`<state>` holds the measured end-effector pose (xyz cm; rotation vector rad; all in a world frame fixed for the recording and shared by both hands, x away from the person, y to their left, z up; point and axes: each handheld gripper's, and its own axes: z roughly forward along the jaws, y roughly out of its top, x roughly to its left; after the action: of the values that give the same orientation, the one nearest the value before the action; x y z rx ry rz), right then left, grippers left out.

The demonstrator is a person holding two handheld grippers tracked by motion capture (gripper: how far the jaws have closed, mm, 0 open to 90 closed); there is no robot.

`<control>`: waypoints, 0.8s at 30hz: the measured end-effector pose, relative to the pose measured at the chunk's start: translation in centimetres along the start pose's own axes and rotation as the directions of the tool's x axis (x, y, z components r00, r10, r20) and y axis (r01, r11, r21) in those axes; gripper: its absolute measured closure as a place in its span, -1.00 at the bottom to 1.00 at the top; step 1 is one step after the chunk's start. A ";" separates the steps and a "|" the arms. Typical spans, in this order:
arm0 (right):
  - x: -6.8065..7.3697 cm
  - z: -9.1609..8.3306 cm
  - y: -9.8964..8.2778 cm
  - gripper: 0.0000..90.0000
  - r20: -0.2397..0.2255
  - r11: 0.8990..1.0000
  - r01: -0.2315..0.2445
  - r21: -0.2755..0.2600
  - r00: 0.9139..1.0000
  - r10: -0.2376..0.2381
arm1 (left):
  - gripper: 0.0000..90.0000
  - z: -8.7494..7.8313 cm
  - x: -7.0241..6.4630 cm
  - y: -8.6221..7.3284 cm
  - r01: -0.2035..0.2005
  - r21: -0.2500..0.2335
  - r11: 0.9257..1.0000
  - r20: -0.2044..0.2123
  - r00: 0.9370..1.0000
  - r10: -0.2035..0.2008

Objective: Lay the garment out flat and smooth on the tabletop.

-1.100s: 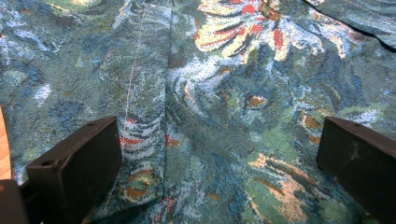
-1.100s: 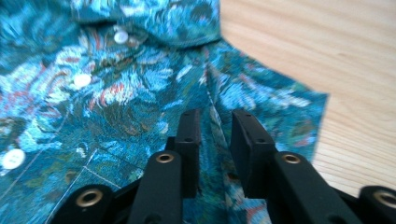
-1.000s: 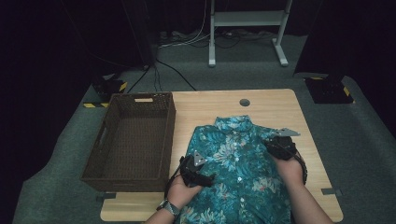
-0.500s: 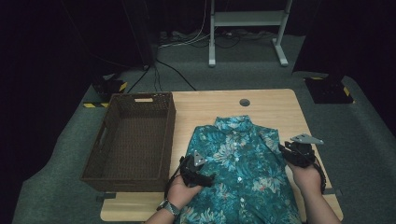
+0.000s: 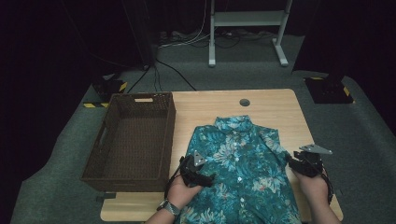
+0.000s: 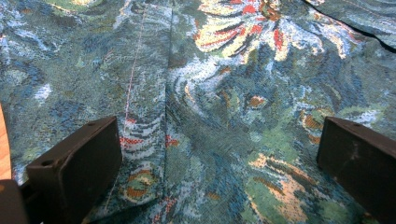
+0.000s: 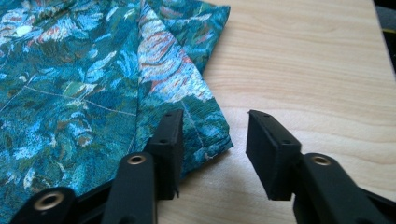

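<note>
A: Looking from the high view, the shirt [image 5: 243,172] lies flat on the bench [image 5: 275,109] beside the basket [image 5: 133,140].

B: Left gripper [image 6: 219,163] spread above fabric, seemingly. Right gripper [image 7: 212,154] has just been opening, fingers [image 7: 168,140] released, straddling the sleeve hem.

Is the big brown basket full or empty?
Empty. The high view looks straight down into the wicker basket and shows only its bare woven floor; the floral shirt lies beside it on the table.
</note>
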<state>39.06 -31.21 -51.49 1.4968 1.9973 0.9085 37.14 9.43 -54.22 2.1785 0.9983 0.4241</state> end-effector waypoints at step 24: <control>0.7 1.1 -0.7 0.90 0.036 0.999 0.010 0.043 0.999 -0.011 | -1.00 0.0 0.0 0.0 0.003 -0.002 1.000 -0.002 1.000 -0.003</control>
<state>39.21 -30.43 -52.78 1.5140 2.0086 0.8330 37.11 9.42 -54.24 2.1753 1.0011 0.4257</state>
